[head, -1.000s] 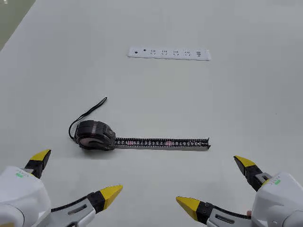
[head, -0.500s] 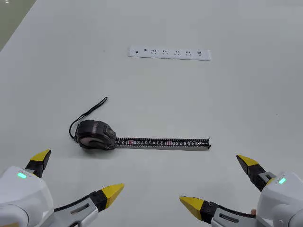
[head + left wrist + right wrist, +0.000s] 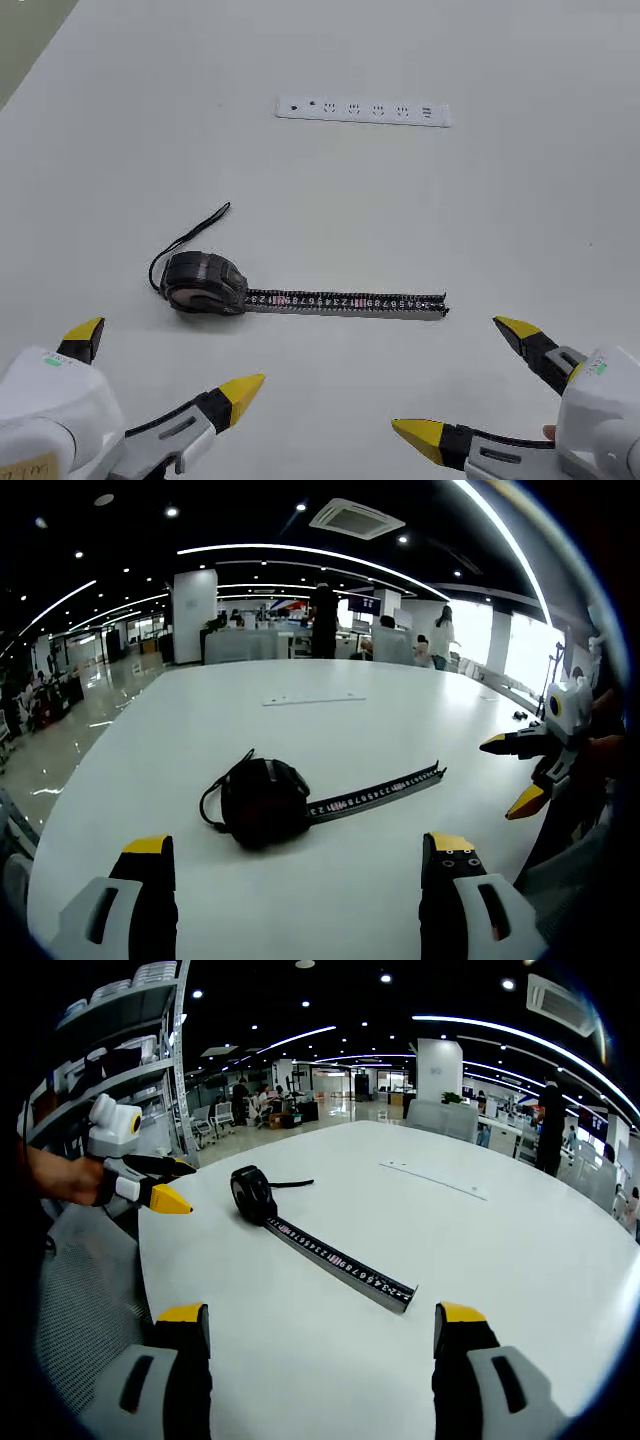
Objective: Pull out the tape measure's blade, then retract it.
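At the near left, the white left gripper with black jaws and yellow tips [image 3: 165, 358] hovered over the pale, matte white table [image 3: 120, 150], its jaws spread wide and holding nothing. Just beyond it, left of centre, lay the task's thing: the round black tape measure case [image 3: 203, 283], resting on its side with its thin black wrist strap [image 3: 190, 238] looping away to the far left. From the case the dark, numbered steel blade [image 3: 345, 302] ran flat along the table to the right, ending in its tip [image 3: 443, 308]. At the near right, the matching white right gripper with yellow-tipped jaws [image 3: 465, 377] was likewise wide apart and empty, short of the tip and touching nothing. Far across the table lay a long white power strip [image 3: 363, 110].

With the blade already out, retracting looked like the step in hand. It would go best with the left gripper pinning the case so that it could not skid, and the right closing on the blade near its tip and walking it back, rather than letting it whip home.

I could not make out any lock or release button on the case, nor the hook at the tip. The numerals were too small to read, and both gripper bodies were cut off at the near edge of the head view.
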Motion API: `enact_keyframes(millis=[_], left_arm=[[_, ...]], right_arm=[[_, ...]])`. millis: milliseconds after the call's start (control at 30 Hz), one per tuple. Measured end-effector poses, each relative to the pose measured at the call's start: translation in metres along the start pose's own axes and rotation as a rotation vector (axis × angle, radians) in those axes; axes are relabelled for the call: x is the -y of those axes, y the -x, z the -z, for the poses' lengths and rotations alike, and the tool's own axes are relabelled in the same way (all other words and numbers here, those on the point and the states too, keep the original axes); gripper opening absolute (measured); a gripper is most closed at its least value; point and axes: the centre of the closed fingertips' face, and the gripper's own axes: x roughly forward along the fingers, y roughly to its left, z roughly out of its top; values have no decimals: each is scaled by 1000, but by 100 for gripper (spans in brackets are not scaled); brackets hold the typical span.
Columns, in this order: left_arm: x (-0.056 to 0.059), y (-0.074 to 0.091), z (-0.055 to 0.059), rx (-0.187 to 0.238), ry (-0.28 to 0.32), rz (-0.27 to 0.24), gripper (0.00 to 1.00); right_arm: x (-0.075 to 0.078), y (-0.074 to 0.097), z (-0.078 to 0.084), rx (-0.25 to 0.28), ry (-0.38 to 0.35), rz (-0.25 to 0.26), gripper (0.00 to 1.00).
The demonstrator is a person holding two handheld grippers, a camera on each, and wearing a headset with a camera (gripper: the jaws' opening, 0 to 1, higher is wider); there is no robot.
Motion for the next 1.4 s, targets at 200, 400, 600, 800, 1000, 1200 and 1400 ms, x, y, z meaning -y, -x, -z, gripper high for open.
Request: enact_keyframes(millis=[200, 400, 600, 800, 1000, 1200, 1400], left_arm=[[-6, -5, 1, -13, -3, -34, 100], [-10, -9, -1, -15, -8, -63, 100], [-12, -16, 0, -24, -7, -71, 100], [-12, -24, 0, -24, 7, -80, 100], [-12, -31, 0, -27, 28, -89, 98], [-14, -38, 2, -33, 39, -96, 97], [-16, -44, 0, -33, 46, -106, 95]], right_arm=[[6, -3, -3, 4, 65, -63, 91], [11, -7, 1, -9, 113, -120, 86], [20, -11, 7, -19, 165, -170, 83], [29, -16, 11, -33, 198, -218, 78], [42, -23, 15, -48, 231, -258, 74], [53, -31, 10, -42, 280, -296, 69], [59, -38, 12, -62, 318, -348, 64]])
